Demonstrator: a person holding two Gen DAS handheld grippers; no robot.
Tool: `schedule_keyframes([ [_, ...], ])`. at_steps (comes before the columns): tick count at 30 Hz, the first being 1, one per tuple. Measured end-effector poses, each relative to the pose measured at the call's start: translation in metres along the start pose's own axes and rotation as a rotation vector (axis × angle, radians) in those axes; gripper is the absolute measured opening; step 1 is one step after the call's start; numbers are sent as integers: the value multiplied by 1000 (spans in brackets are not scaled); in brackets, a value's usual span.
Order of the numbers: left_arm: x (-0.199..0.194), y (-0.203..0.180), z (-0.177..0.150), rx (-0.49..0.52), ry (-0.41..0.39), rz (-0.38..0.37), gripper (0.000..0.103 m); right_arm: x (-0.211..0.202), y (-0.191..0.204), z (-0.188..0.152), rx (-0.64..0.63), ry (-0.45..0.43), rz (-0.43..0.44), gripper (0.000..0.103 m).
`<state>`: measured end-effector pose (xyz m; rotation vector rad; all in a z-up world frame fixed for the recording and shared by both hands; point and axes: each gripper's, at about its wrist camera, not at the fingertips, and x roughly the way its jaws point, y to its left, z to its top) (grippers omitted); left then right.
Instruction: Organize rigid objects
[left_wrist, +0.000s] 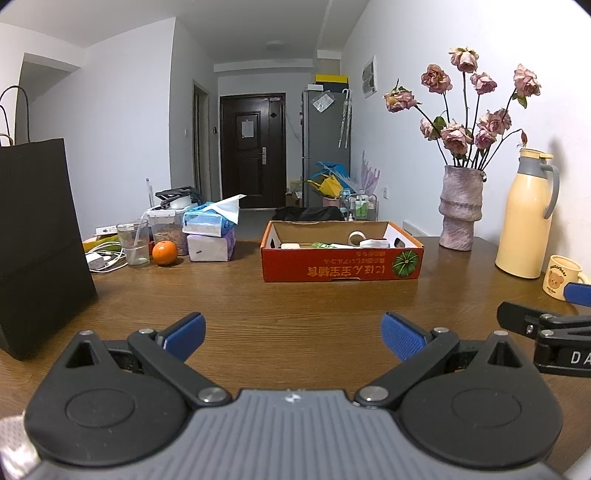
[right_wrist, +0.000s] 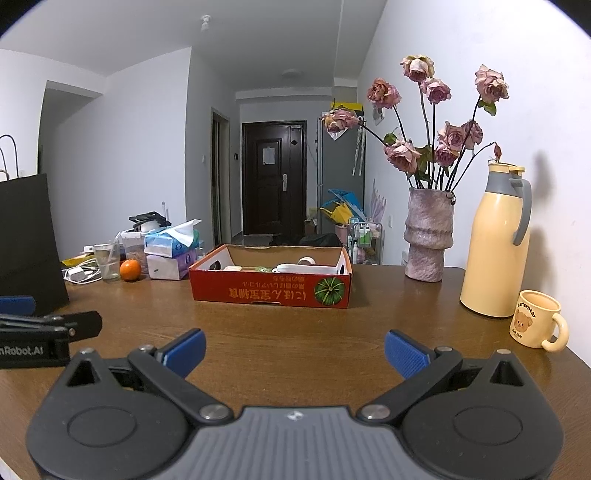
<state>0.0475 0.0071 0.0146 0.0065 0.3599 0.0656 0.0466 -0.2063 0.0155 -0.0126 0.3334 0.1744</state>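
Left gripper (left_wrist: 293, 336): spread wide, empty, low in frame.
Right gripper (right_wrist: 294, 352): spread wide, empty.
Box (left_wrist: 341, 264): mid-frame on table (left_wrist: 258, 302), well beyond both fingertips, holding small items.

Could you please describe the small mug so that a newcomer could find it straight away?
Start at the tall cream thermos jug by the right wall. The mug stands just in front of it, near the table's right edge. It alone carries a cartoon bear.
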Motion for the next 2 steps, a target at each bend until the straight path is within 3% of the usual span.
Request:
schedule_keyframes([
  [2, 3, -1, 2, 3, 3, 5, 103, 1, 0, 0, 0, 3, 0, 103],
])
